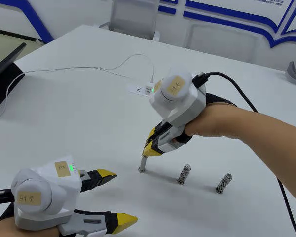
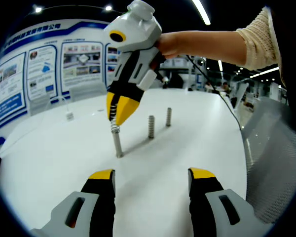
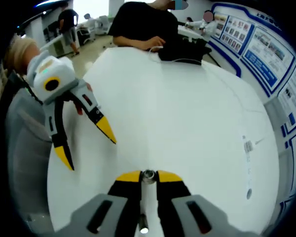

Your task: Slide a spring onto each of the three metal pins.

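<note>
At the near left we see the left gripper [image 1: 118,196] low over the white table [image 1: 79,113]. Its yellow-tipped jaws are spread wide, holding nothing, and it is well apart from the work. Moving right, the bare metal pin [image 1: 142,164] stands upright on the table. Directly above it hangs the right gripper [image 1: 150,146], slanting down from the upper right with its jaws clamped on the spring [image 2: 115,126]. In the left gripper view the spring's lower end sits at the pin's top, its long axis close to vertical and nearly in line with the pin. We cannot tell whether the first coils have passed over the tip. We judge that the coming move turns on this alignment: the spring lies straight above the pin, so the travel is downward along the pin's axis, and the right gripper is far nearer than the left. Further right, the middle spring [image 1: 184,174] and the far spring [image 1: 223,182] stand upright, each, as we judge, already threaded on its own pin, which would make this the last one.
</note>
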### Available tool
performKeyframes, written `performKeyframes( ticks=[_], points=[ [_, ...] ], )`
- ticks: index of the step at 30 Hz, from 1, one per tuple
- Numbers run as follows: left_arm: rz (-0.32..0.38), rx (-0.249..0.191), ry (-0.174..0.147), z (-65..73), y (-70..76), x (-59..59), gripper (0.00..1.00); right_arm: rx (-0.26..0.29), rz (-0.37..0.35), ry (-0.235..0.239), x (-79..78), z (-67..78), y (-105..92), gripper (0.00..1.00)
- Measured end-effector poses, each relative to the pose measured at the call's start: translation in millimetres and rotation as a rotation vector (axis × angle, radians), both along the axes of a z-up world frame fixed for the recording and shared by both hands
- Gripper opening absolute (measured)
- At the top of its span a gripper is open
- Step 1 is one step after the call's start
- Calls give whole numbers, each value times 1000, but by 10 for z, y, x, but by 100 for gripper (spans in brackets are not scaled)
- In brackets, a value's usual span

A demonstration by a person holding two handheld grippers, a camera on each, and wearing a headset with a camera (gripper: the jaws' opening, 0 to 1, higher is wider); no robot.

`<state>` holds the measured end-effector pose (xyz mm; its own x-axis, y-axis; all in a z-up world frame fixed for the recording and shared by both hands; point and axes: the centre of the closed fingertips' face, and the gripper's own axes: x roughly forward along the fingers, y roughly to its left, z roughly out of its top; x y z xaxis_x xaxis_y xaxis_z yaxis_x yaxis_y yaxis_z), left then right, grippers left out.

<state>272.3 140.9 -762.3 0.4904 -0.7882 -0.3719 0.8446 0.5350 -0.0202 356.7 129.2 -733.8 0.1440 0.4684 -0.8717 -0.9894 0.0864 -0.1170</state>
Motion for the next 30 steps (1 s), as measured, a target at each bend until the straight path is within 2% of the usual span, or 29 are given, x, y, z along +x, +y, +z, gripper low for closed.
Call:
performKeyframes(
  ticks=[13, 30],
  points=[
    [5, 2, 7, -28, 4, -4, 60, -23, -4, 22, 40, -172, 5, 12],
    [7, 5, 16, -43, 15, -4, 60, -31, -21, 44, 32, -326, 15, 12]
  ],
)
